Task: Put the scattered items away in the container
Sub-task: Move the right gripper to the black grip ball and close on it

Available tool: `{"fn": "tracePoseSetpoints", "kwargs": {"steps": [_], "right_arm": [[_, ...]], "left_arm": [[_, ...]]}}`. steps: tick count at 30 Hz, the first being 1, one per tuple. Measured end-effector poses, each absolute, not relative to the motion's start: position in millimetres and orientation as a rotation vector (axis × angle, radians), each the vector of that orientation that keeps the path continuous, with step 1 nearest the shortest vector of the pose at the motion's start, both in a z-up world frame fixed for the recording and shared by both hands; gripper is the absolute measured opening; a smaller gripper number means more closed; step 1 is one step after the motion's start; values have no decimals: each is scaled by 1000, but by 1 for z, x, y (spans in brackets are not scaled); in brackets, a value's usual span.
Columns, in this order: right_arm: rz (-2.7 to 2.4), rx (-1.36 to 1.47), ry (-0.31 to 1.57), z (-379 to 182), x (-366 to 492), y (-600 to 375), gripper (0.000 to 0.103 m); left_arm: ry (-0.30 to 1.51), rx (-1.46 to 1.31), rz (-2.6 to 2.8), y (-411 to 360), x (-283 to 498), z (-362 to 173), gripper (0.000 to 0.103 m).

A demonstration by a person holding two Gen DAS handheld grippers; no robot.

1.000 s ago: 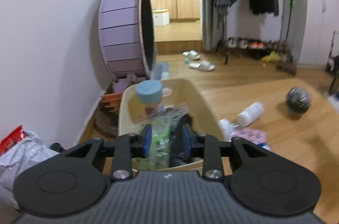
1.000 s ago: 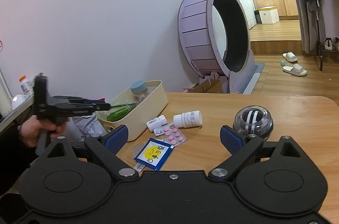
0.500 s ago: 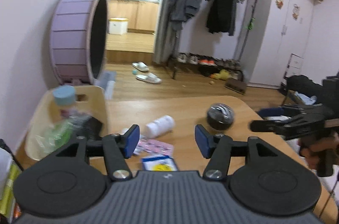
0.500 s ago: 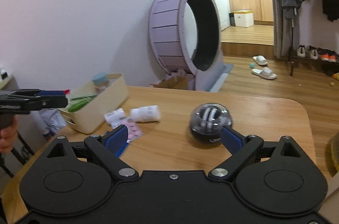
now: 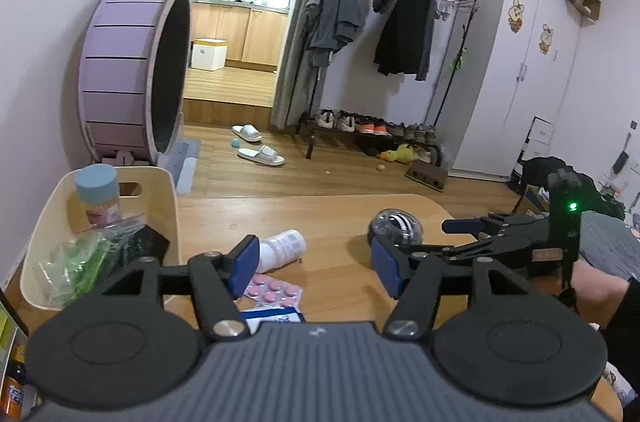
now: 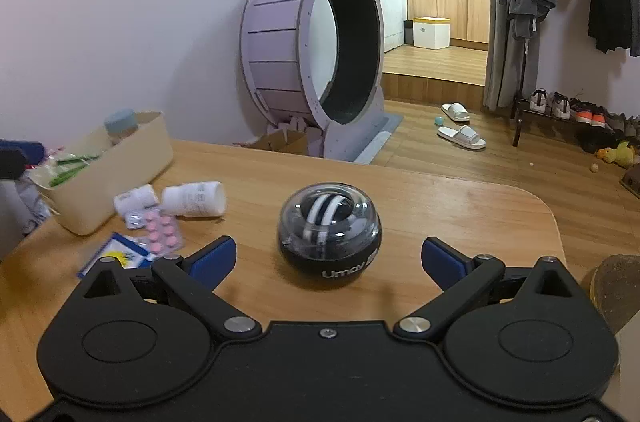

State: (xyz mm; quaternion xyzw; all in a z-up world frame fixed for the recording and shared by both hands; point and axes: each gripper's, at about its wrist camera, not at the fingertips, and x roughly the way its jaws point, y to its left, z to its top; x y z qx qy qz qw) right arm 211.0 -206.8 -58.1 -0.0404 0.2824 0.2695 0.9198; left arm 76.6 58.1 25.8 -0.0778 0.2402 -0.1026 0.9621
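Note:
A cream bin (image 5: 168, 206) (image 6: 120, 166) at the table's left holds a blue-capped jar (image 5: 97, 194), green packets (image 5: 76, 262) and a black item. On the table lie a white bottle (image 5: 282, 248) (image 6: 196, 199), a small white roll (image 6: 134, 198), a pink pill blister (image 5: 272, 292) (image 6: 162, 231), a blue-and-yellow sachet (image 6: 118, 254) and a clear-and-black gyro ball (image 6: 329, 229) (image 5: 396, 228). My left gripper (image 5: 314, 264) is open and empty above the pills. My right gripper (image 6: 328, 256) is open, its jaws either side of the ball and just short of it.
The wooden table (image 6: 460, 206) ends in a rounded far-right corner. A purple cat wheel (image 6: 312, 50) stands on the floor behind it. A clothes rack (image 5: 400, 34) and shoes stand further back. Bags lie left of the bin.
My left gripper let go of the green packet in the bin, opened and swung right over the table. My right gripper moved right and closer to the gyro ball.

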Motion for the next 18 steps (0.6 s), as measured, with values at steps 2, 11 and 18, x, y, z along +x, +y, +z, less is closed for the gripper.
{"fn": "tracePoseSetpoints", "kwargs": {"steps": [2,11,18], "right_arm": [[545,-93,580,-63,216,-203,100],[577,-169,580,-70,235,-181,100],[569,-167,594,-76,242,-182,71]], "left_arm": [[487,-155,-198,61,76,24,61],[486,-166,-177,76,76,23,62],[478,-170,-164,84,74,26,62]]}}
